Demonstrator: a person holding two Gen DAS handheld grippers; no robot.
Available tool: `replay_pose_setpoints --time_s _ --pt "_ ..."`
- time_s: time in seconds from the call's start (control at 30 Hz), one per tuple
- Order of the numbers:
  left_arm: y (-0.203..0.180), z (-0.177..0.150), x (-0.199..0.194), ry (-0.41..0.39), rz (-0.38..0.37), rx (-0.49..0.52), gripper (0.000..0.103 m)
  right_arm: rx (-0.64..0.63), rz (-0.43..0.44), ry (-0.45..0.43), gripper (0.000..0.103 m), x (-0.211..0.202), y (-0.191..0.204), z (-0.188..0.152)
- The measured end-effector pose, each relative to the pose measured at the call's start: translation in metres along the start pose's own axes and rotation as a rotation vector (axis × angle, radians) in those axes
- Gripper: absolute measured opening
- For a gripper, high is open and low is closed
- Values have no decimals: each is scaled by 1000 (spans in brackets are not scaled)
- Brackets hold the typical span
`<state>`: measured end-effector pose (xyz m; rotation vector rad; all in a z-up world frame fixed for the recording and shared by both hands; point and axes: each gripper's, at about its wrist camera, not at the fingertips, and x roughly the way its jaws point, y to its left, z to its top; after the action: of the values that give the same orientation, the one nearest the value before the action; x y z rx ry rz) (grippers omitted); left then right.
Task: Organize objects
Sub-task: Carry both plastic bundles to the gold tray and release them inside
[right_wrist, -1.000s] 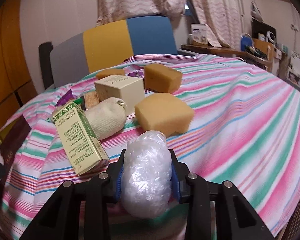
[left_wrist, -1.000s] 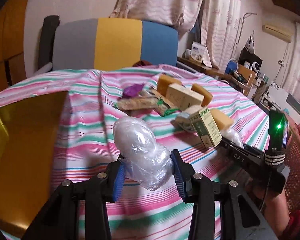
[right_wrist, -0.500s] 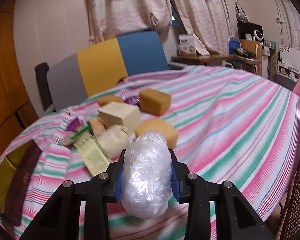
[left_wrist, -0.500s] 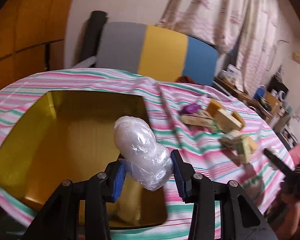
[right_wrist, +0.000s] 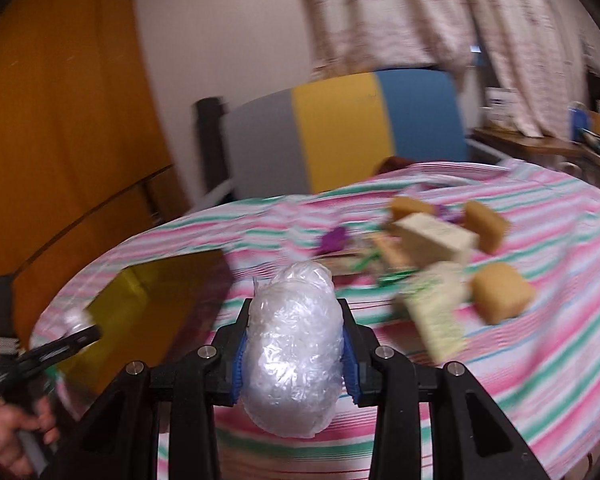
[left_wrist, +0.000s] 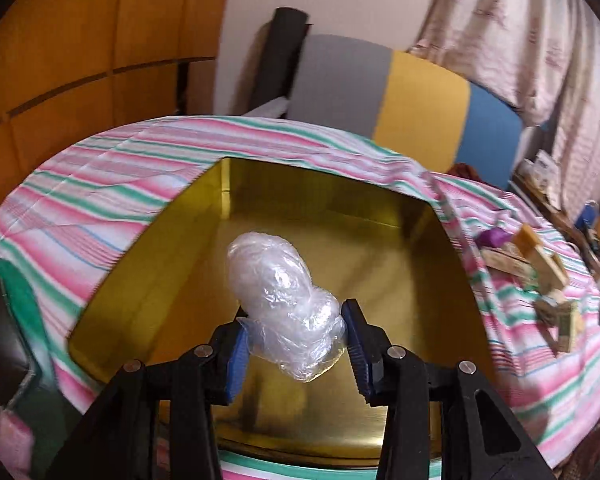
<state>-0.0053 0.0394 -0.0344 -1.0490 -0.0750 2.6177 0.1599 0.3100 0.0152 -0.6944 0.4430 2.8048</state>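
The jaws of the left gripper [left_wrist: 294, 350] are clamped on a clear plastic-wrapped bundle [left_wrist: 284, 296], its blue pads pressing in from both sides, and the jaws of the right gripper [right_wrist: 292, 354] are pinched hard on a second wrapped bundle [right_wrist: 292, 344] of the same kind. The big change is in the left wrist view: a second ago that bundle hung over the striped cloth beside the heap of loose items, and now it hangs above the open gold tin [left_wrist: 380, 240] that sits on the table [left_wrist: 112, 184], with the tin's floor filling the space below it. The left gripper points steeply down into the tin, rolled a little to one side. The tin looks empty, so this would be the first thing in, and a release seems the natural next step. The right gripper has lifted off the cloth and swung left toward the tin as well; its picture is blurred, with the sponges [right_wrist: 502, 298], the cream box [right_wrist: 436, 240] and the green carton [right_wrist: 436, 316] now lying off to its right, well apart from the tin.
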Motion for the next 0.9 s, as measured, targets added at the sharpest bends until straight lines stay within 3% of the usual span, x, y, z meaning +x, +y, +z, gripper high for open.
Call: replay_pose_setpoints --time_s 0.2,0.47,0.53,0.73,0.8,0.9 --pt "23 2 5 4 58 -35 44 -64 175 54 37 13 52 0" --pt "45 3 9 29 112 -72 47 -157 293 134 37 40 109 -8" --pt "48 4 5 26 125 -102 66 -179 313 149 37 45 121 -11" --pt "60 17 -24 -78 155 -202 97 -209 343 203 37 63 138 -21" --pt "67 22 -37 -125 196 -253 103 -207 352 225 37 68 141 -24" --pt "81 26 -57 -188 244 -337 103 -211 359 257 37 77 147 -28"
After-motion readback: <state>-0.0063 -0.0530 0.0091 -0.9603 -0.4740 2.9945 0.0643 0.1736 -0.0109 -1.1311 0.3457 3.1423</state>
